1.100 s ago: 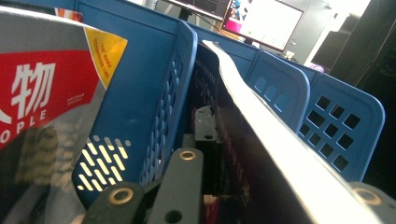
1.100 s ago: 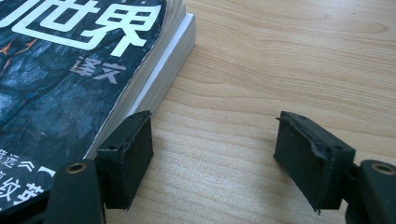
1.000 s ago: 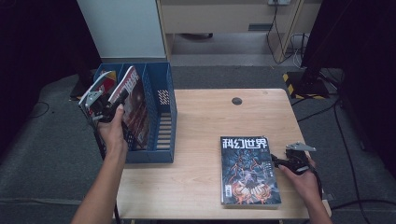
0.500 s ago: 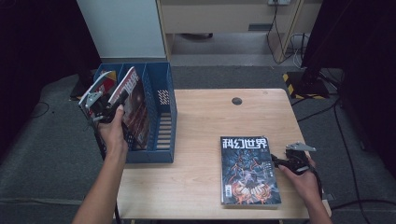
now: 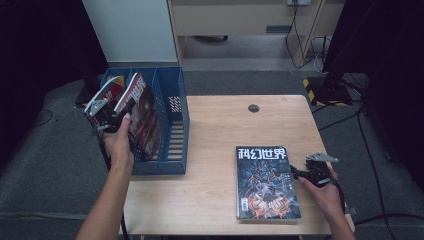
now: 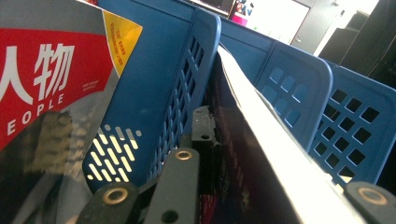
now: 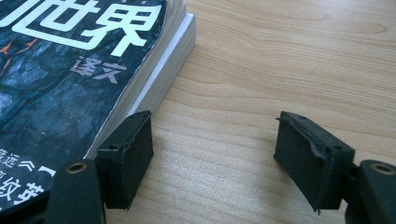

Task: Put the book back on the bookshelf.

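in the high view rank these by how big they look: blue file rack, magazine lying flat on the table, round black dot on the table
1. blue file rack
2. magazine lying flat, clearly smaller
3. round black dot, by far the smallest

We see the left gripper point(image 5: 116, 117) gripping a dark magazine point(image 5: 145, 117) standing tilted in the blue file rack point(image 5: 172, 165), left table edge. Right gripper point(image 5: 300, 173) sits at the right edge of the flat magazine point(image 5: 265, 182), jaws apart.
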### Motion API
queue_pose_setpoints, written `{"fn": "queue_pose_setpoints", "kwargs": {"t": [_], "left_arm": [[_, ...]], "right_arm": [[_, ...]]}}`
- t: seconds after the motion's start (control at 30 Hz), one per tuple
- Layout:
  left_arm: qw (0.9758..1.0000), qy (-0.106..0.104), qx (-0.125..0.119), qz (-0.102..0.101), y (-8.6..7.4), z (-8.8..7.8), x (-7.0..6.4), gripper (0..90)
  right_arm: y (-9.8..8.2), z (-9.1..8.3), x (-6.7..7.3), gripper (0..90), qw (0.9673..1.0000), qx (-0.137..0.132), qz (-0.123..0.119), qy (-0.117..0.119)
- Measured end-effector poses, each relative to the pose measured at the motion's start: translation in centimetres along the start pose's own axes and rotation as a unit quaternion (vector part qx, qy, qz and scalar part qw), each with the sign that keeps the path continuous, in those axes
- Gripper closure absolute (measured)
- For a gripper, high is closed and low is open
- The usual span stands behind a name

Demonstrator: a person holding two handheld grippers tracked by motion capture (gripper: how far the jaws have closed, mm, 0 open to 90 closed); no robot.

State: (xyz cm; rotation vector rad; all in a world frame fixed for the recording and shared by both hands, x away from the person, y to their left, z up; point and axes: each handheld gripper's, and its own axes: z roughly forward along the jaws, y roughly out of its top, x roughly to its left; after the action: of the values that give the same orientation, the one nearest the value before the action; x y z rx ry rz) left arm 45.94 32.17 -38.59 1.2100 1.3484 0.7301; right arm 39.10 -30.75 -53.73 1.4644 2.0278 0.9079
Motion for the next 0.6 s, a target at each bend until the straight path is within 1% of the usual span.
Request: {"fn": "queue_pose_setpoints", "kwargs": {"t": [0.03, 0.1, 0.13, 0.23, 0.33, 0.43, 0.6], "left_arm": [[0.9999, 0.003, 0.011, 0.006, 0.0, 0.0, 0.0, 79.4], [0.9997, 0.005, 0.016, 0.014, -0.1, -0.1, 0.0, 76.4], [0.9997, 0.006, 0.018, 0.015, -0.2, -0.2, 0.0, 75.2], [0.9998, 0.002, 0.019, 0.010, -0.4, -0.5, 0.1, 72.3], [0.9994, 0.005, 0.022, 0.027, -0.5, -0.9, 0.1, 68.0], [0.9996, 0.003, 0.020, 0.018, -0.6, -1.4, 0.2, 62.2], [0.9992, -0.013, 0.022, 0.031, -1.2, -2.2, 0.1, 59.7]], "right_arm": [[0.0, 0.0, 0.0, 27.6, 1.0000, 0.000, 0.000, 0.000], [0.0, 0.0, 0.0, 27.6, 1.0000, 0.000, 0.000, 0.000], [0.0, 0.0, 0.0, 27.6, 1.0000, 0.000, 0.000, 0.000], [0.0, 0.0, 0.0, 27.5, 1.0000, 0.000, 0.001, 0.000], [0.0, 0.0, 0.0, 27.4, 1.0000, 0.000, 0.001, 0.000], [0.0, 0.0, 0.0, 27.4, 1.0000, 0.001, 0.002, 0.000], [0.0, 0.0, 0.0, 27.2, 1.0000, 0.001, 0.003, 0.000]]}}
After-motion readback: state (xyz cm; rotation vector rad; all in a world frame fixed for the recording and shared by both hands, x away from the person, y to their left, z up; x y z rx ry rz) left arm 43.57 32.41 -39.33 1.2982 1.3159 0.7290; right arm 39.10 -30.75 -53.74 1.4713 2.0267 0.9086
